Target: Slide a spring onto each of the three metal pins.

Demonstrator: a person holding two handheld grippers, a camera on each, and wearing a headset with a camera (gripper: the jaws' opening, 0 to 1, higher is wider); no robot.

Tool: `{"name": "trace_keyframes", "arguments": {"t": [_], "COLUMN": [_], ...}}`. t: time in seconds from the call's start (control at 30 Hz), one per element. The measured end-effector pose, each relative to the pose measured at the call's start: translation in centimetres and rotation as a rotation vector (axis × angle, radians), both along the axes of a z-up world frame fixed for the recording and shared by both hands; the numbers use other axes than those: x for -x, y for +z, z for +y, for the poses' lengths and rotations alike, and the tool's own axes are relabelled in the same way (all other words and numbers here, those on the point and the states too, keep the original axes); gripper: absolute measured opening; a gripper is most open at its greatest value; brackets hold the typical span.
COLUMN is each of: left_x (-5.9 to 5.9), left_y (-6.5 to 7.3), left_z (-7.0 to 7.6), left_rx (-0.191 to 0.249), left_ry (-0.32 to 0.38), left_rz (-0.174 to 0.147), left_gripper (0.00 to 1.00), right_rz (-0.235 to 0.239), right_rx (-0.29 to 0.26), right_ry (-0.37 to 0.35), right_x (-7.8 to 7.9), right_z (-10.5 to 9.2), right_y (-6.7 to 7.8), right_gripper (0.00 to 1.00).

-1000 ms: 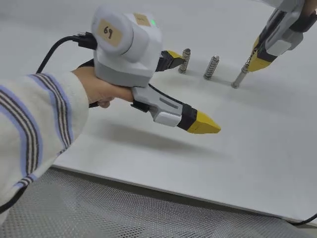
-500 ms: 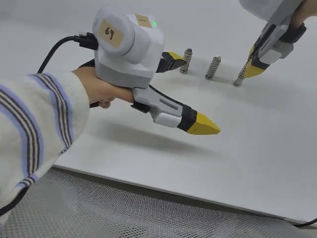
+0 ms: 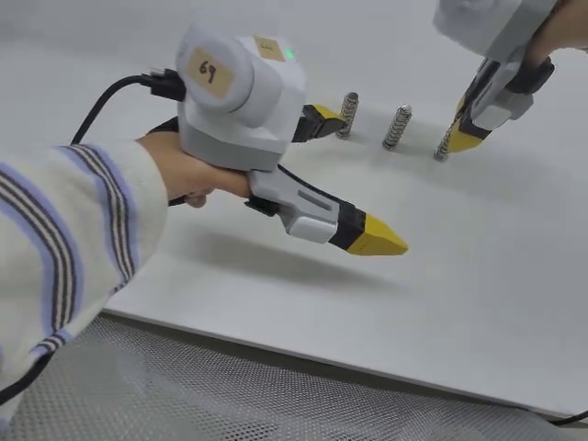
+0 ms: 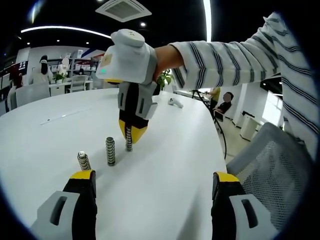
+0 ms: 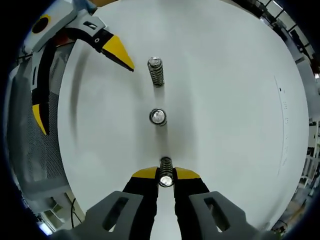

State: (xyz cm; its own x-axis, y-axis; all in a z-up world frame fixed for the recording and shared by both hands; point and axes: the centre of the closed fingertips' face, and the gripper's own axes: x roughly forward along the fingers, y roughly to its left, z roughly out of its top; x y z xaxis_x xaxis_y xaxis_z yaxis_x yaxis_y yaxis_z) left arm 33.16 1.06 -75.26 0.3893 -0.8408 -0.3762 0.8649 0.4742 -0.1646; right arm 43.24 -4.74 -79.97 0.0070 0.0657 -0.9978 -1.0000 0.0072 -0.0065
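Three metal pins stand in a row on the white table (image 3: 478, 276). The left pin (image 3: 346, 115) and the middle pin (image 3: 396, 127) each carry a spring. Over the right pin (image 3: 444, 147), my right gripper (image 3: 462, 140) points down, shut on a spring (image 5: 165, 177) that sits around that pin. From above, the middle pin (image 5: 158, 116) and the far sprung pin (image 5: 156, 71) line up beyond it. My left gripper (image 3: 372, 182) hovers wide open and holds nothing, its upper tip close to the left pin. Ahead of it stand the sprung pins (image 4: 110, 150) and the right gripper (image 4: 131, 134).
The table's near edge (image 3: 303, 354) borders a grey mesh surface (image 3: 184, 395). A black cable (image 3: 106, 96) runs from the left gripper's back. A mesh chair (image 4: 270, 150) stands beside the table, and people are in the room behind.
The right gripper has come down along the right pin with the spring, from above the pin's bare shaft to near its base. The left gripper has held still.
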Motion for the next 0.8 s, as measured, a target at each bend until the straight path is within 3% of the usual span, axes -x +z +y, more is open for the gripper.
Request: {"name": "trace_keyframes", "arguments": {"t": [0.8], "left_x": [0.0], "left_y": [-0.6], "left_z": [0.3], "left_rx": [-0.014], "left_ry": [0.009], "left_rz": [0.025], "left_gripper": [0.93], "right_rz": [0.000], "right_rx": [0.019], "right_ry": [0.007], "right_x": [1.1], "right_z": [-0.4], "right_y": [-0.2], "right_gripper": [0.09]}}
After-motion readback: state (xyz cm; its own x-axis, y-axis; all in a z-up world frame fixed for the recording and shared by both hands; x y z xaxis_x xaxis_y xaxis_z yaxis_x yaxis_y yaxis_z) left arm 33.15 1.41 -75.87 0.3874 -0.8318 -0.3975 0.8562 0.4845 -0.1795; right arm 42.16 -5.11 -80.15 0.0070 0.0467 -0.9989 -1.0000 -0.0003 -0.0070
